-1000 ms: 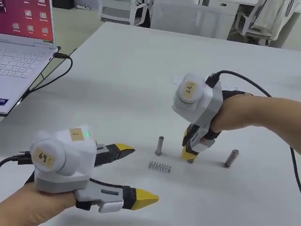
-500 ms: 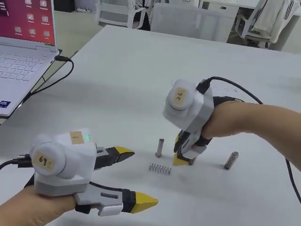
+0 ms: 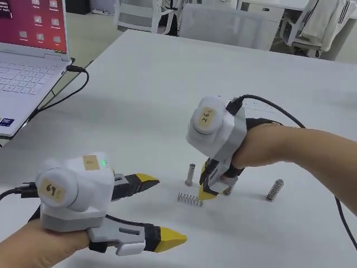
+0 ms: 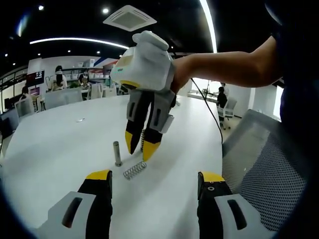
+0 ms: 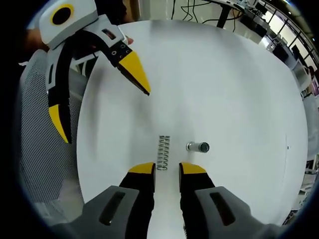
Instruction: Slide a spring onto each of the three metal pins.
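Observation:
A loose spring [image 3: 189,199] lies flat on the white table [image 3: 139,100], just in front of a bare upright metal pin [image 3: 190,174]. My right gripper [image 3: 207,190] points down with its tips right beside the spring's right end, jaws a little apart and nothing between them. In the right gripper view the spring [image 5: 163,152] lies just ahead of that gripper [image 5: 167,169], with the pin [image 5: 198,147] to its right. A spring-covered pin [image 3: 226,191] peeks out behind the right gripper, and another [image 3: 274,190] stands further right. My left gripper [image 3: 162,209] hovers open at the near left.
An open laptop [image 3: 28,56] sits at the far left with a black cable [image 3: 67,92] trailing over the table. Office chairs [image 3: 223,22] stand past the far edge. A mesh chair [image 4: 269,164] is beside the table in the left gripper view.
My right gripper has moved left and toward me, off the spring-covered pin and over to the loose spring. The left gripper has held still.

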Demonstrator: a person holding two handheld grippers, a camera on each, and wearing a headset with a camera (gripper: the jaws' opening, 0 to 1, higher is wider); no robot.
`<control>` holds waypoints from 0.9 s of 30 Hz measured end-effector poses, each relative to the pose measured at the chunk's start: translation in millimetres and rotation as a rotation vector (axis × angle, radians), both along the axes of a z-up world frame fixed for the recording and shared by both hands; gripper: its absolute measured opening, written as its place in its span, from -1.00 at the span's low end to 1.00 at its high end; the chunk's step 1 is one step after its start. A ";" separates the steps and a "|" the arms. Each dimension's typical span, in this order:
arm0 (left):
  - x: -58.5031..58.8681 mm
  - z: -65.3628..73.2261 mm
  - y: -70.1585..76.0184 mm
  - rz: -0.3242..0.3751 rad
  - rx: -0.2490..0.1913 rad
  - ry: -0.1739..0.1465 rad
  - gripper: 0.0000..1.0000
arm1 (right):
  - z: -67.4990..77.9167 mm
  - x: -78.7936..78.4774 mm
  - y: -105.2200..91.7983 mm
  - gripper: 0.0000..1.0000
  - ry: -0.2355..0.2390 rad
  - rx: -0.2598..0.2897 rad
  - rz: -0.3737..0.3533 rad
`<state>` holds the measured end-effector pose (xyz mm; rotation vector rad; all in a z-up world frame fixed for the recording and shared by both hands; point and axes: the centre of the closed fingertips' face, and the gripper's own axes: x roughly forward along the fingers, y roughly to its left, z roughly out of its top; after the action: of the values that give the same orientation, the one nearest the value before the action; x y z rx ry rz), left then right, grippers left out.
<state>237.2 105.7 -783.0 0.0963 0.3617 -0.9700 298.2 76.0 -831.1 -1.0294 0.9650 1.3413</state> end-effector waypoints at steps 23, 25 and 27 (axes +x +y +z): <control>-0.5 0.1 1.5 0.005 -0.002 -0.001 0.30 | -15.8 -5.5 0.5 -0.74 0.003 -0.032 0.007; -0.5 -0.1 1.5 0.005 -0.001 0.000 0.30 | -18.6 -5.5 0.3 -0.75 0.001 -0.034 0.006; -0.7 -0.3 1.3 0.003 0.001 0.000 0.29 | -20.4 -6.6 -0.1 -0.77 0.005 -0.037 0.006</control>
<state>236.5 106.9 -783.3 0.0962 0.3624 -0.9667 291.6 75.9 -851.5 -1.0575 0.9942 1.3358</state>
